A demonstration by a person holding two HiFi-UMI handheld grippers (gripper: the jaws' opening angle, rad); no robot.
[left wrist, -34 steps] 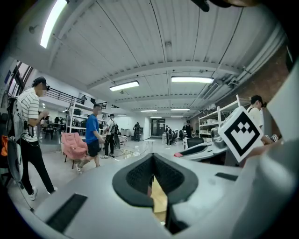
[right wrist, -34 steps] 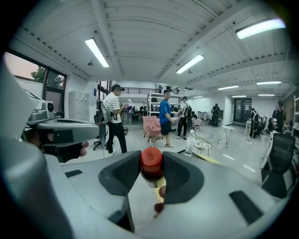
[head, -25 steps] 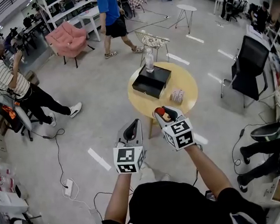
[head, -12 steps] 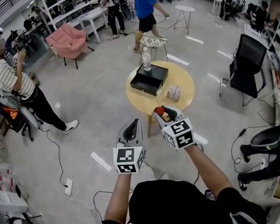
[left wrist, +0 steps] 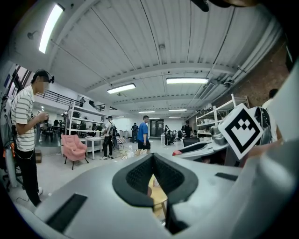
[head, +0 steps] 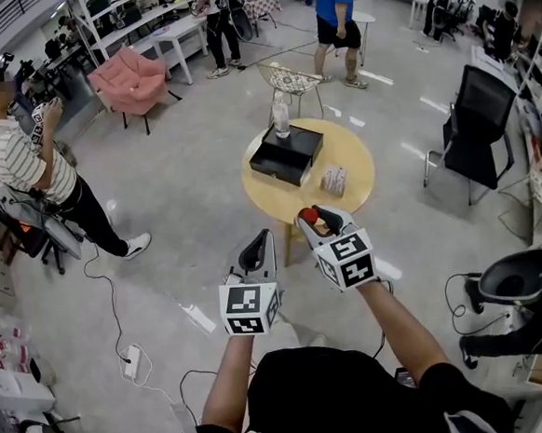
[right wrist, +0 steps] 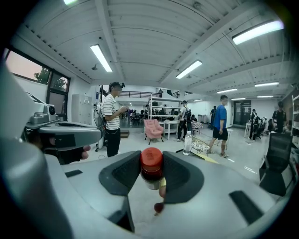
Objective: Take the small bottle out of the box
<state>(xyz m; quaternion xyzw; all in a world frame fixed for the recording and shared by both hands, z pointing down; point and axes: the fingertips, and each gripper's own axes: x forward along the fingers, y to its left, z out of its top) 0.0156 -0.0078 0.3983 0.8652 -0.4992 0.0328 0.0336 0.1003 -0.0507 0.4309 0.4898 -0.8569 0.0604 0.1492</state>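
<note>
My right gripper is shut on a small bottle with a red cap, held in the air short of the round yellow table. In the right gripper view the bottle sits upright between the dark pads of the right gripper. A black open box lies on the table's far left side. My left gripper hangs beside the right one, shut and empty. In its own view the left gripper has its pads meeting at the tip.
A clear water bottle stands behind the box and a small patterned pack lies on the table. Around it are a wire chair, a pink armchair and a black office chair. A person in stripes stands left, and cables cross the floor.
Both grippers stay where they were, the right still on the bottle. The person in blue at the back has walked to the right.
</note>
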